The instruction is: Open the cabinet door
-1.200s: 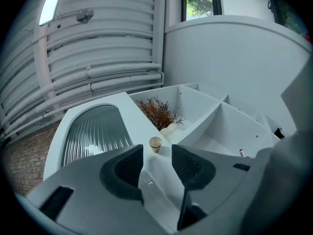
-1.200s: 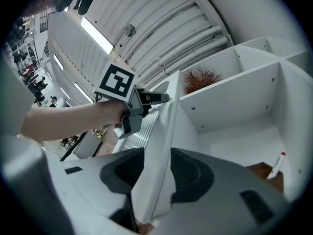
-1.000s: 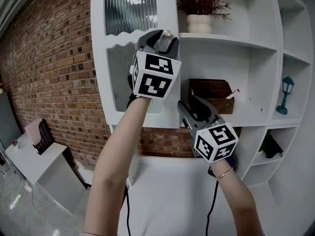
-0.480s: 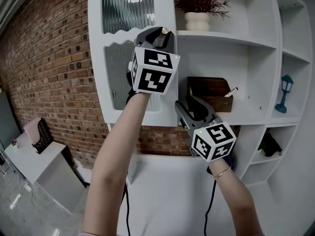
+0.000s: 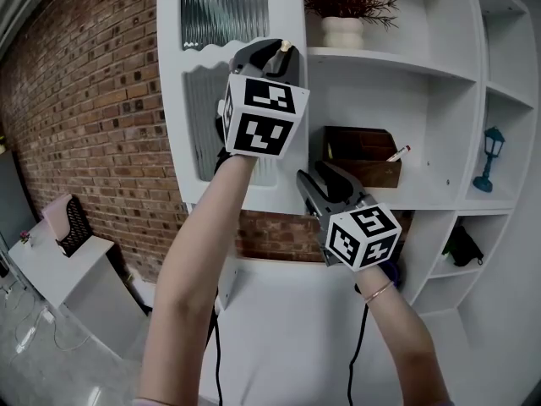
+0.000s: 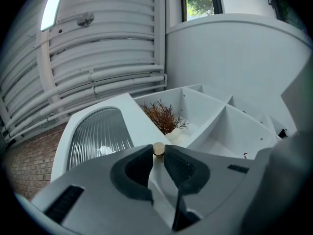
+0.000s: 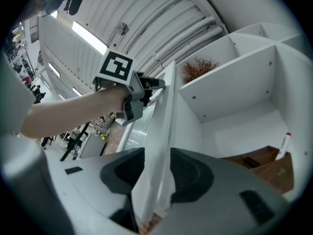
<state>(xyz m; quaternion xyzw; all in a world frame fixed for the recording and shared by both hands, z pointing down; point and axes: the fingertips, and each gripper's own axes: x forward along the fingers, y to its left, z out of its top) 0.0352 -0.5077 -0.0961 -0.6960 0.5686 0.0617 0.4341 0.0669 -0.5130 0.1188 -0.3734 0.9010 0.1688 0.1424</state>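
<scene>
Tongs on my left (image 6: 158,156) are closing on the knob (image 6: 158,149) of the cabinet door (image 5: 173,91) at the shelf's (image 5: 397,70) left edge, while my right tongs (image 7: 156,153) stand apart, straddling that door's edge.

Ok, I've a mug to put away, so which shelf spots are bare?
Bare: the middle shelf right of the wooden box, and the top shelf right of the plant pot. Crowded: the small right cubby, taken by the teal lamp.
</scene>
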